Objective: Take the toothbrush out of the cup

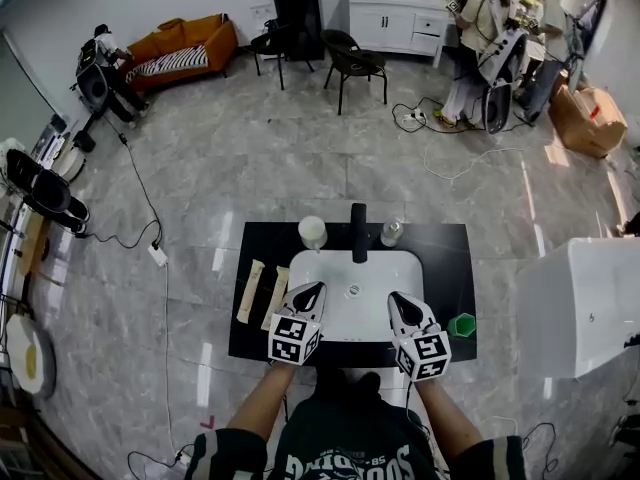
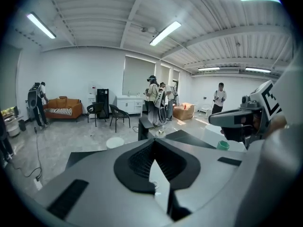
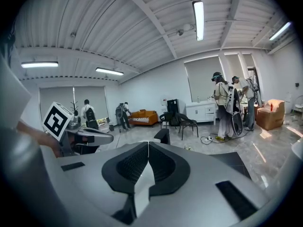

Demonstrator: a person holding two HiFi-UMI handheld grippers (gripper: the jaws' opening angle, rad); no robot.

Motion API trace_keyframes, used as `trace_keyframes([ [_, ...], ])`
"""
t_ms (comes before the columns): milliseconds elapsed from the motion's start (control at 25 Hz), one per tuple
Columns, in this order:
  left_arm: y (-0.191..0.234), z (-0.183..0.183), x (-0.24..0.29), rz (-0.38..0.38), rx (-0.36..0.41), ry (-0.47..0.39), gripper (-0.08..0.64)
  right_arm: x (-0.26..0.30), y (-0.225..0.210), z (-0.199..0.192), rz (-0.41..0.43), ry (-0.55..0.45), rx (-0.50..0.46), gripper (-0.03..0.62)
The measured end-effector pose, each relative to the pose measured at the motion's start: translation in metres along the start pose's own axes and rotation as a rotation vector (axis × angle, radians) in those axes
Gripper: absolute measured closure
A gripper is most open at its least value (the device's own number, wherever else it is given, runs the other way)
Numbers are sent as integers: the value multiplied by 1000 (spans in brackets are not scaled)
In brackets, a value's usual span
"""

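Both left tool (image 1: 319, 287) and right tool (image 1: 393, 297) pressed together (I see nothing pinched) | at sink (image 1: 330, 268) front | white cup (image 1: 312, 232) on desk (image 1: 445, 258) beyond

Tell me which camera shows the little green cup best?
The head view: the green cup sits in plain sight on the black counter right of the basin. The left gripper view catches only a small green sliver; the right gripper view shows none.

Black countertop (image 1: 445, 268) with white basin (image 1: 375, 313), white cup (image 1: 313, 232), bottle (image 1: 391, 232), green cup (image 1: 461, 325), two packets (image 1: 250, 290).
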State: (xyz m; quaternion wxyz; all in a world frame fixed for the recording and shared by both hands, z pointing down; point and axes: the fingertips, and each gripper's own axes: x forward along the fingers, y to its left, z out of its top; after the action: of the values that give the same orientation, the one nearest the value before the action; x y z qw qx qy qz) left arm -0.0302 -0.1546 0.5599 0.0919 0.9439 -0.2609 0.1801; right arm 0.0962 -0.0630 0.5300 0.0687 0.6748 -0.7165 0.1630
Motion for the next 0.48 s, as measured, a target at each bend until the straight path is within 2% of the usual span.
trace_keyframes([
  [240, -21, 21, -5, -37, 56, -49, 549, -3, -2, 1, 1, -3, -3, 552],
  [480, -23, 22, -5, -42, 70, -47, 549, 0, 0, -5, -3, 19, 2, 554],
])
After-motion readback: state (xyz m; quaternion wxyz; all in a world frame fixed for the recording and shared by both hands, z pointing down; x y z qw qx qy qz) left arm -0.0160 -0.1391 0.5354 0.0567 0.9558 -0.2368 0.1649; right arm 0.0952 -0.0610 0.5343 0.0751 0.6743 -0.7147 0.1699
